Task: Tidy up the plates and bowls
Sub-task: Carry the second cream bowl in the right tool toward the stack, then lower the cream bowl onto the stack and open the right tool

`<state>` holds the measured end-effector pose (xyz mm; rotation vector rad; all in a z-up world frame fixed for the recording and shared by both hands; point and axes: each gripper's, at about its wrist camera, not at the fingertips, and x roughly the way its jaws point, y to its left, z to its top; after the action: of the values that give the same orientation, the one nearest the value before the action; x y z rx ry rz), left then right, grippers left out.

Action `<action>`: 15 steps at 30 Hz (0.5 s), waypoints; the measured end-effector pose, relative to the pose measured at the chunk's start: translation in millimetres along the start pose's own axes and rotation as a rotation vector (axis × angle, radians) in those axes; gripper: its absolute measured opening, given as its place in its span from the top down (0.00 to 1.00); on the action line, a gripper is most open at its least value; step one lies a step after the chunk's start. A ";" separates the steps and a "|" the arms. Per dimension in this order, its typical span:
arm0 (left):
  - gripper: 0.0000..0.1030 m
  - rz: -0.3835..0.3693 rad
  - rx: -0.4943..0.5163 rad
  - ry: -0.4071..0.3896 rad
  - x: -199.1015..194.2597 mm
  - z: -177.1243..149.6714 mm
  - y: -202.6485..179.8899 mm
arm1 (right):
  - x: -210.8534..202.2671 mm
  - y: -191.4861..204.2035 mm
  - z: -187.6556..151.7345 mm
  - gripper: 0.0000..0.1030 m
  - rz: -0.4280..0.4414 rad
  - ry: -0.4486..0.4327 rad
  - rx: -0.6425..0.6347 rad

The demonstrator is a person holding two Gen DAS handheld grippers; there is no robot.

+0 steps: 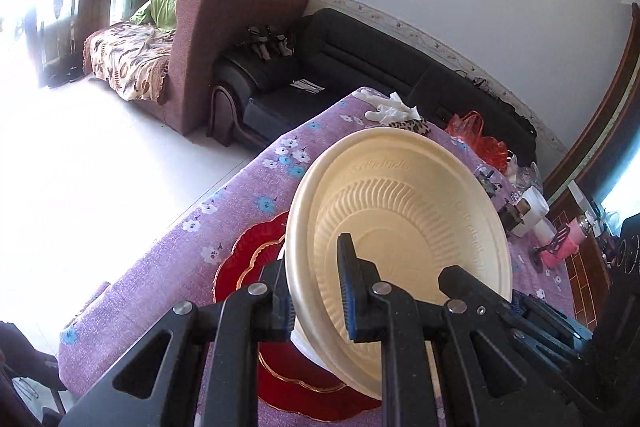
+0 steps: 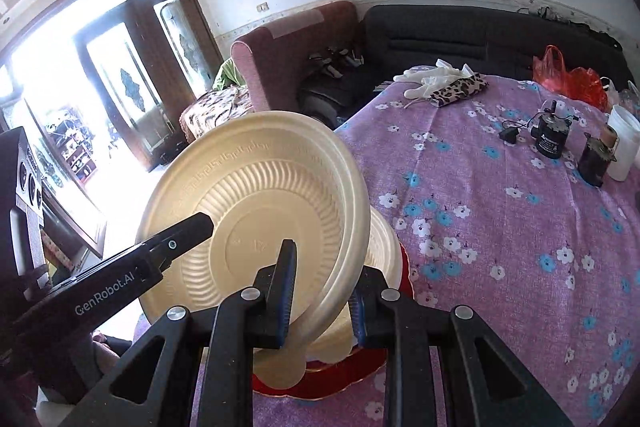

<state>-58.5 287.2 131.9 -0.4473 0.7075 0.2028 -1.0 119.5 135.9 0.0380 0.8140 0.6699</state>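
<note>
A cream ribbed bowl is tilted on edge above a red plate with gold trim on the purple flowered tablecloth. My left gripper is shut on its rim, one finger inside and one outside. My right gripper is shut on the opposite rim of the cream bowl. The left gripper's finger shows inside the bowl in the right wrist view. A second cream bowl sits below on the red plate, partly hidden.
White gloves, a leopard pouch, a red plastic bag, small black motors and a white cup lie on the far table. Sofas stand beyond the table edge.
</note>
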 end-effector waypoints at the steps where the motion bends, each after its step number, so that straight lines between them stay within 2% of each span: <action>1: 0.83 0.000 -0.002 0.013 5.2 0.1 1.9 | 5.8 -1.8 2.1 0.75 -0.008 0.012 0.005; 5: 0.83 0.015 0.010 0.050 22.8 -1.5 2.3 | 24.3 -11.0 2.7 0.75 -0.035 0.067 0.025; 9: 0.81 0.041 0.014 0.046 27.0 -2.3 5.5 | 36.4 -14.2 -0.6 0.75 -0.047 0.097 0.032; 11: 0.66 0.054 0.009 0.034 24.9 -1.7 8.8 | 40.2 -13.6 -0.5 0.75 -0.054 0.098 0.029; 13: 0.57 0.071 0.003 0.009 20.2 -0.3 12.5 | 41.0 -11.9 0.3 0.75 -0.069 0.092 0.017; 15: 0.54 0.078 -0.007 -0.009 14.7 0.8 17.3 | 42.3 -11.0 0.4 0.75 -0.077 0.089 0.012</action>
<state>-52.8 303.3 117.0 -0.4257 0.7161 0.2810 26.1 134.8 105.2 -0.0125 0.9006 0.5970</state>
